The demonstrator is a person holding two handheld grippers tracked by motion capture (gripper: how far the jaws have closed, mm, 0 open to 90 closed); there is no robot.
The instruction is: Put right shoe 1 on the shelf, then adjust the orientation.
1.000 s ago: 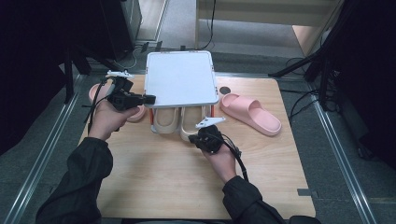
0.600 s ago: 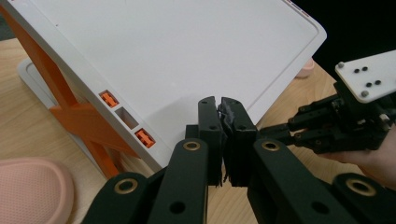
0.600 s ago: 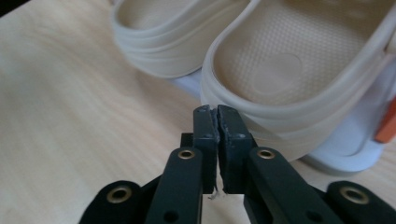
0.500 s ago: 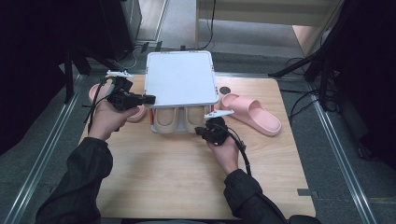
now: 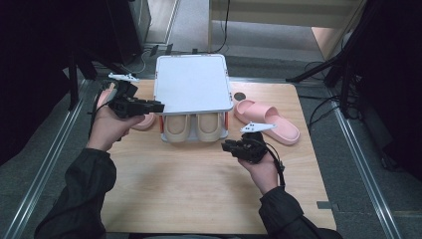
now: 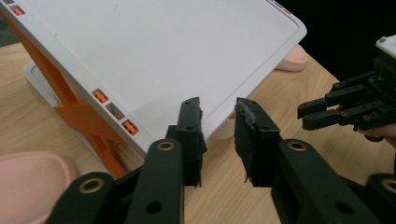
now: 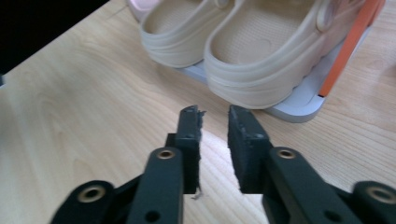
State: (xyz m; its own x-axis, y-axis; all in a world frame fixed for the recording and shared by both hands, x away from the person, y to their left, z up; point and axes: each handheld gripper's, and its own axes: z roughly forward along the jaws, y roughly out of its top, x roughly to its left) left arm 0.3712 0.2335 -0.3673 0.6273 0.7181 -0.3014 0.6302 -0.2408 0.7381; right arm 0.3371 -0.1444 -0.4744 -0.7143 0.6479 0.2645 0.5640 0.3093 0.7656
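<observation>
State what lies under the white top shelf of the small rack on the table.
Under the white top shelf, a pair of beige clogs sits side by side on the lower tray. Their heels show; the shelf covers their front parts.

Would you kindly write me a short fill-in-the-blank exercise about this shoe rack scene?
1. The beige clogs sit on the rack's ____ shelf.
2. The slide on the table right of the rack is ____ in colour.
3. The right gripper has its jaws ____, gripping nothing.
4. The rack's side struts are ____.

Missing words: lower; pink; open; orange
</observation>
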